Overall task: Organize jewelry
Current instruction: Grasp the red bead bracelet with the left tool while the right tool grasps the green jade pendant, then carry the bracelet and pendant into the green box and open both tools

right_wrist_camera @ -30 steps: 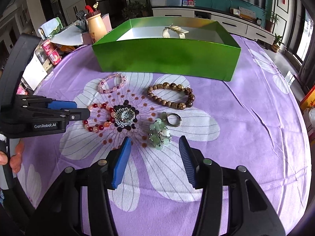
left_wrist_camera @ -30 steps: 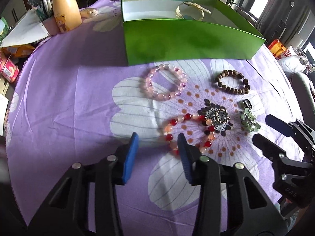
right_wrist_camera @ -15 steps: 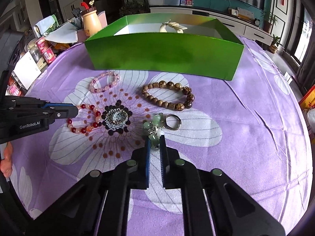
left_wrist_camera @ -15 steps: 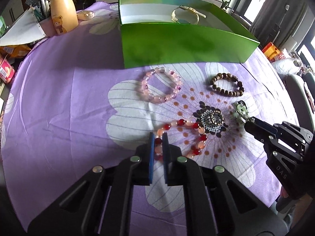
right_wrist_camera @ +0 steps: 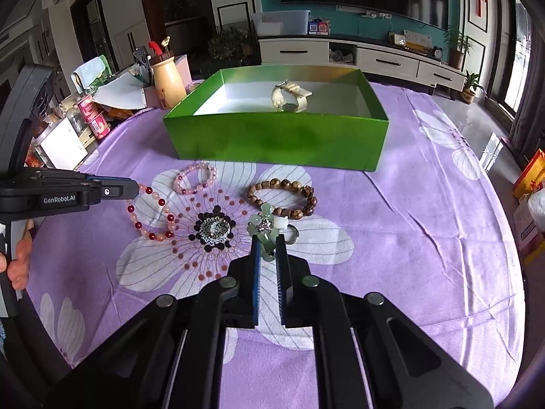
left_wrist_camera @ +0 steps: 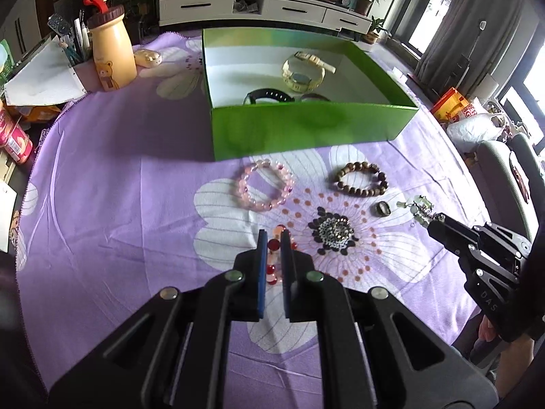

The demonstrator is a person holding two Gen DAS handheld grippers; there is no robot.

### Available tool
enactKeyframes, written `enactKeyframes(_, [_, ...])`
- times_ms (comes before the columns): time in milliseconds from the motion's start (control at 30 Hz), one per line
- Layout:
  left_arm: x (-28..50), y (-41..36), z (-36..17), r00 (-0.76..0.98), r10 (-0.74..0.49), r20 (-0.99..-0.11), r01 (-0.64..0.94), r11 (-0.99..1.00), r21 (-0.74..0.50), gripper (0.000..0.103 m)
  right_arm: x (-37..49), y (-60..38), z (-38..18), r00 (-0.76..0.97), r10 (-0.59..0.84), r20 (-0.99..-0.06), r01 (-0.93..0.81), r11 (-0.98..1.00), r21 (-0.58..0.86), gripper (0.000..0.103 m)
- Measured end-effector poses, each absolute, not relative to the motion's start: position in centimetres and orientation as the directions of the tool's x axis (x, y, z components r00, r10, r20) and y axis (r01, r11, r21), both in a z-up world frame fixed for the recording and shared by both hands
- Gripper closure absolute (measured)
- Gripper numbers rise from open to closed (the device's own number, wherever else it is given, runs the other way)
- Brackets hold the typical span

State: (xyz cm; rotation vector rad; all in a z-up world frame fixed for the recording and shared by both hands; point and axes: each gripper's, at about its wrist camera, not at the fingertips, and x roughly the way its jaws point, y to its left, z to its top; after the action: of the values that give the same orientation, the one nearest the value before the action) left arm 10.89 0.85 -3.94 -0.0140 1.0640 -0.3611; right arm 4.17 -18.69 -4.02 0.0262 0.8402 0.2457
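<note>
The left gripper (left_wrist_camera: 273, 235) has its blue-padded jaws drawn nearly together, clamped on the red-and-peach round-bead bracelet (right_wrist_camera: 150, 214). In the right wrist view the loop hangs from the fingertips, its lower part near or on the purple cloth with white flower print (right_wrist_camera: 425, 238); contact cannot be confirmed.

The right gripper (right_wrist_camera: 268, 238) is likewise pinched tight, holding the pale green jade-like charm cluster with a metal key ring (right_wrist_camera: 267, 230). The cluster projects ahead of the pads; the ring (left_wrist_camera: 382, 208) sits low, at cloth level.

Items lying flat on the cloth:
- Pink translucent bead bracelet (left_wrist_camera: 264, 189), just in front of the box, toward its left end.
- Brown wooden bead bracelet (left_wrist_camera: 361, 179), to the right of the pink one, apart from it.
- Black-and-silver round flower-shaped brooch (left_wrist_camera: 333, 230), at the centre of the printed flower, between the two grippers.

The open green cardboard box with white interior (left_wrist_camera: 306, 129) stands beyond the bracelets. Inside it: a cream-coloured wristwatch (left_wrist_camera: 303, 73) and a dark band (left_wrist_camera: 269, 95) against the near wall.

A beige bear-print bottle with a brown lid (left_wrist_camera: 109, 54) stands at the far left of the table. A person's fingers (right_wrist_camera: 18, 266) support the left gripper body.
</note>
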Motion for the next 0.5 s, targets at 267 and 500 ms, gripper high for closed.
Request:
enactKeyframes(267, [11.7,0.9,-0.9,0.453,-0.321,-0.832,0.295,0.934,-0.200,0.096,4.0,-19.0,-2.1,0.661,0.234,-0.713,-0.219,0.969,0.115,0.095])
enactKeyframes(500, [13.6,0.0,2.6,0.507,-0.331,-0.796,0.308,0.932,-0.192,0.096,5.4,-19.7,0.3,0.688,0.226,-0.689,-0.213,0.971,0.105,0.095])
